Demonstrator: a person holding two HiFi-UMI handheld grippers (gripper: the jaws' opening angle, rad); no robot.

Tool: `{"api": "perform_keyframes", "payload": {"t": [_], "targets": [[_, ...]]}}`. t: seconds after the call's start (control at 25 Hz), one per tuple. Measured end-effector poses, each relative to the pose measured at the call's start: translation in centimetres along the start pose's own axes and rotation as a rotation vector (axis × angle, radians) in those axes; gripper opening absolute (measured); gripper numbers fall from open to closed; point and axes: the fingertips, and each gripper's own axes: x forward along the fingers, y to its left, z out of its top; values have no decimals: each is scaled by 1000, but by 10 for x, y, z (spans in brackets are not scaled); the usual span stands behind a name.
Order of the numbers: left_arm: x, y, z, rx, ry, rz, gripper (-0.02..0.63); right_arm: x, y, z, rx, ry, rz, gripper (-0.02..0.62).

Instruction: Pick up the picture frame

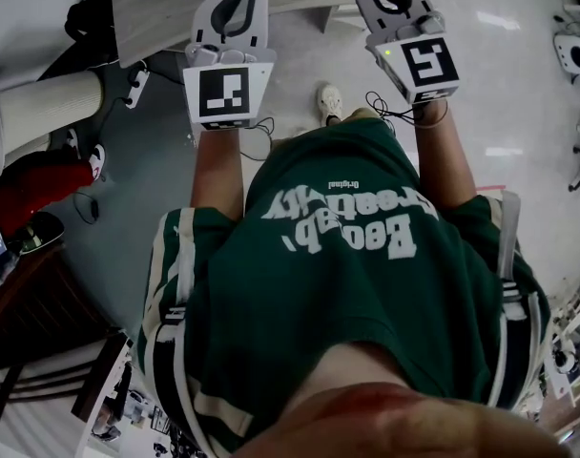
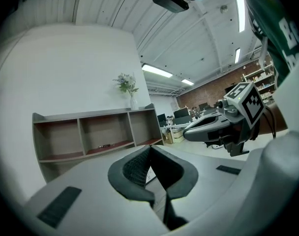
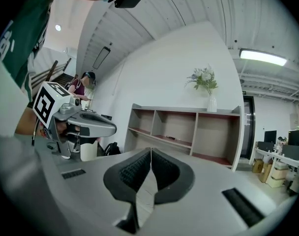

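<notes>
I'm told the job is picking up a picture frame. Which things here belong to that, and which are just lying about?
For the job: left gripper and right gripper, both shut, empty; shelf unit ahead. No picture frame can be made out.
Lying about: vase of flowers atop the shelf unit; cables on the floor; desks with monitors.

I see a three-bay shelf (image 3: pixel 189 127) mid-frame; a flower vase (image 3: pixel 211 102) stands on its top, right end.

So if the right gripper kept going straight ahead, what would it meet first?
Probably the shelf unit: the right gripper points at it, with nothing visible between, though depth is unclear.
</notes>
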Motion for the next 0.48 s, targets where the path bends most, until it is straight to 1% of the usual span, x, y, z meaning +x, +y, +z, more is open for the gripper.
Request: {"api": "perform_keyframes", "payload": {"t": [0.12, 0.24, 0.48], "targets": [[17, -4, -3, 0, 14, -6, 20, 9, -11, -6, 2, 7, 25, 34], [30, 0, -9, 17, 39, 6, 20, 19, -21, -13, 0, 13, 38, 34], [48, -1, -19, -19, 34, 0, 20, 29, -20, -25, -18, 48, 87, 34]]}}
